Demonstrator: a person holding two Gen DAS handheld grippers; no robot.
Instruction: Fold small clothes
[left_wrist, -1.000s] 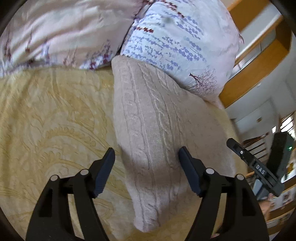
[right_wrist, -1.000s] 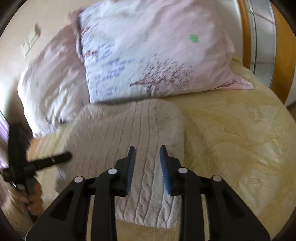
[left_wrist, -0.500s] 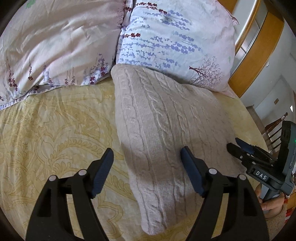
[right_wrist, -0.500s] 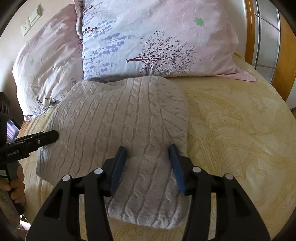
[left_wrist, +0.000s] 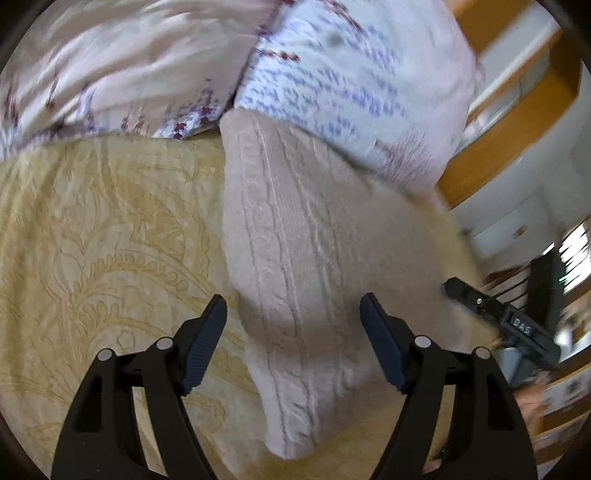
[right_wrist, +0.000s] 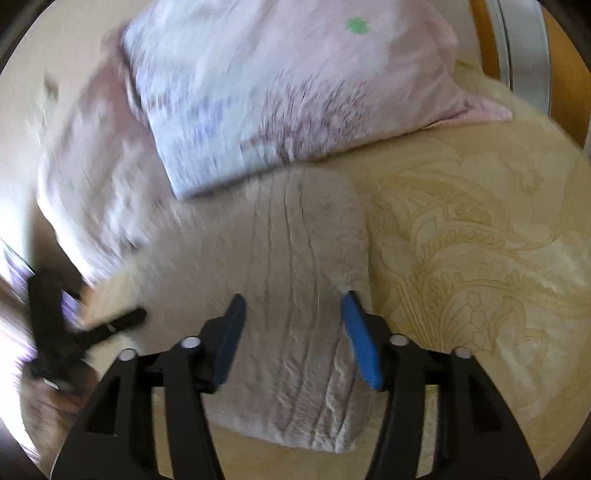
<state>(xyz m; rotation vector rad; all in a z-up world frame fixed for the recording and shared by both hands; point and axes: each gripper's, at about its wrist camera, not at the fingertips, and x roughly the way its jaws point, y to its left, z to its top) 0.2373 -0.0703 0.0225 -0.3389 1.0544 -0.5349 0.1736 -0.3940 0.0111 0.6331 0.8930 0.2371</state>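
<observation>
Yellow bedspread (left_wrist: 103, 236) under folded sweater (left_wrist: 295, 266), pillows (left_wrist: 354, 74) behind.

A home bedroom: a bed (left_wrist: 92, 240) with yellow patterned cover, floral pillows (right_wrist: 295, 92), wooden headboard (left_wrist: 517, 122).

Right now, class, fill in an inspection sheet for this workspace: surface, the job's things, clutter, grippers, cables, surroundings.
Surface: yellow patterned bedspread, smooth around the garment.
Job's things: one beige cable-knit sweater, folded into a compact bundle, lying flat, its far edge against the pillows.
Clutter: nothing seen on the bedspread besides the sweater.
Grippers: left gripper open, above the sweater's near end, holding nothing; right gripper open, over the sweater, holding nothing.
Cables: nothing seen.
Surroundings: two floral pillows at the head of the bed; wooden headboard behind them; room beyond is blurred.
</observation>
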